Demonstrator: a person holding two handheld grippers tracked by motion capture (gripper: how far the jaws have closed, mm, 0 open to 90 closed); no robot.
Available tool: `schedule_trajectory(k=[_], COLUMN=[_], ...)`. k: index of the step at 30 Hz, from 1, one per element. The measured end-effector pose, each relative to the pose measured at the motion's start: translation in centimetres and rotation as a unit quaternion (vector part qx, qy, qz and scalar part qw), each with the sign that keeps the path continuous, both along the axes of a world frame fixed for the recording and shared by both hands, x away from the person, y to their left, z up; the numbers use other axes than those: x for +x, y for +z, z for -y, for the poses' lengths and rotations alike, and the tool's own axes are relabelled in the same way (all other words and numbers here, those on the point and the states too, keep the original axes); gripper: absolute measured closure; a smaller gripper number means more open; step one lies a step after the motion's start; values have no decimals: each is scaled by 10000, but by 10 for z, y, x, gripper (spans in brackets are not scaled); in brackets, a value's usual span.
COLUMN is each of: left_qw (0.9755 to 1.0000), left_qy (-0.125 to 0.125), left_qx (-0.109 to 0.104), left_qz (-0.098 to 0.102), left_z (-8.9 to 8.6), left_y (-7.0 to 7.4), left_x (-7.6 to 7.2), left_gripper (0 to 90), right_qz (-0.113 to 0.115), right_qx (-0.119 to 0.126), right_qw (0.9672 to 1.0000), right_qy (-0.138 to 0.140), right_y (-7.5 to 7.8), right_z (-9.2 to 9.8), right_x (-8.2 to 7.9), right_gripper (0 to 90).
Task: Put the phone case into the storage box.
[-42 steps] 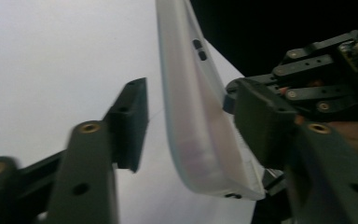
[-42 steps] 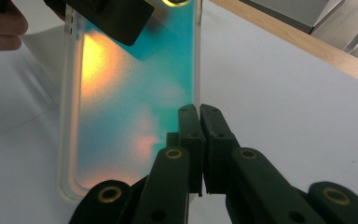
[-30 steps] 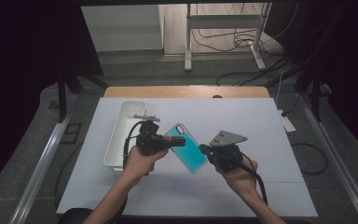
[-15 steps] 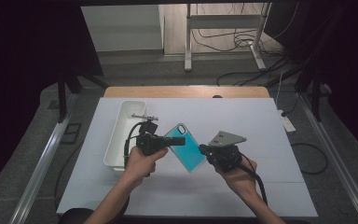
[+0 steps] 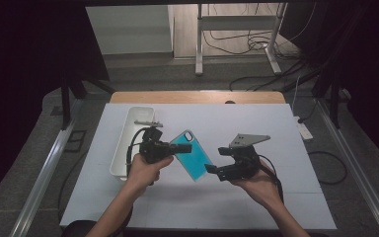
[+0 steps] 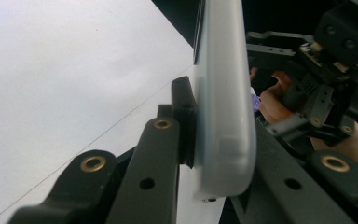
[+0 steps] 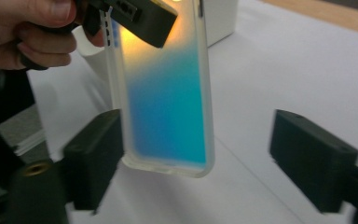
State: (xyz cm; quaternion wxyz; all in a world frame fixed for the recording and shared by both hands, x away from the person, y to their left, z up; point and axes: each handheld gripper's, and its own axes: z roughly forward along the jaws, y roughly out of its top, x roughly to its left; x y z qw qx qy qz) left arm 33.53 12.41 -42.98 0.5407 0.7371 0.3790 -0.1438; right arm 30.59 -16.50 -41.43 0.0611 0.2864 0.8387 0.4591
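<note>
Left tongs (image 5: 185, 147) clamp the teal phone case (image 5: 191, 156); right tongs (image 7: 200, 163) have just opened, freeing its lower end.

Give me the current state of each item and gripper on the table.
Phone case: held off the table, tilted, clamped at its upper end.
Left gripper: shut on the phone case.
Right gripper: jaws have just opened, pads apart around the case's lower end.
White bin: upright on the table, untouched.
</note>
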Motion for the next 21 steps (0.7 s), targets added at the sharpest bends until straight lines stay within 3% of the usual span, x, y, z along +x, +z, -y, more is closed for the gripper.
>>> schedule_trajectory(k=[4,10,18,21], left_qw=[9999,9995,9976,9969], left_qy=[-87,-247,-570,-657], left_qx=[4,10,9,17], left_qz=[97,213,386,436], left_z=[-2,-1,8,10], left_y=[2,5,8,10], left_x=[0,-1,-5,-6], left_gripper=[857,857,857,857], right_qz=[-151,-103,-348,-481], right_qx=[-42,16,215,162], right_qw=[9998,9996,9982,9976], right_qy=[90,263,436,473], right_y=[-4,-6,-6,-8], right_z=[-2,-2,-4,-7], right_x=[1,2,5,5], right_gripper=[0,0,0,0])
